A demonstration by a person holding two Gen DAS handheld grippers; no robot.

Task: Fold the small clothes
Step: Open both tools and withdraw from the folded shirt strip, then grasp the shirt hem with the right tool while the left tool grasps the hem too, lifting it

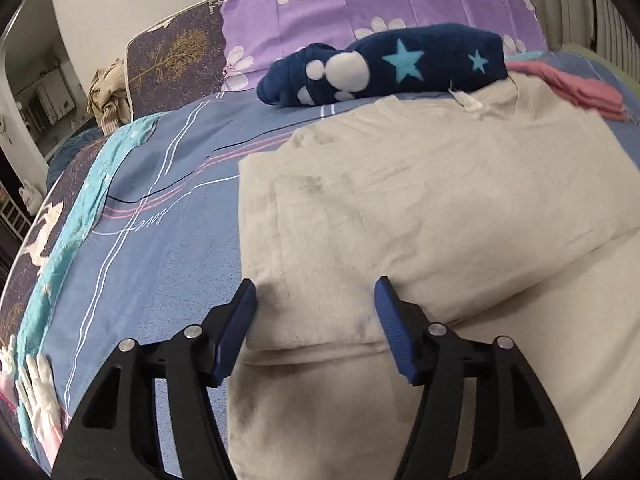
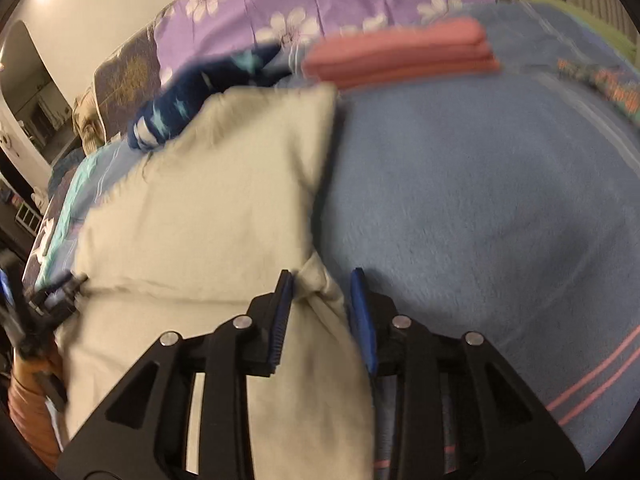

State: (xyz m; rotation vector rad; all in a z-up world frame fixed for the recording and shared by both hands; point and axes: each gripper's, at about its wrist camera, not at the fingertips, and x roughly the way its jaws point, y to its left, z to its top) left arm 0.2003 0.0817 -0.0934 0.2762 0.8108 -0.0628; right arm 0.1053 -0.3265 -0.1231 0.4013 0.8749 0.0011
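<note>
A cream garment point(image 1: 420, 208) lies on the blue bedspread point(image 1: 168, 248), partly folded over itself. My left gripper point(image 1: 316, 300) is open, its jaws spread over the garment's near left corner. In the right wrist view the same cream garment point(image 2: 208, 208) fills the left half. My right gripper point(image 2: 322, 280) is partly closed with a bunched fold of the garment's right edge between its blue pads point(image 2: 362, 312). The left gripper shows at the far left of that view point(image 2: 56, 292), at the garment's left edge.
A folded navy garment with stars and white dots point(image 1: 384, 66) lies behind the cream one. A folded pink stack point(image 1: 580, 92) lies at the back right, also in the right wrist view point(image 2: 400, 56). A purple flowered pillow point(image 1: 360, 0) stands at the headboard.
</note>
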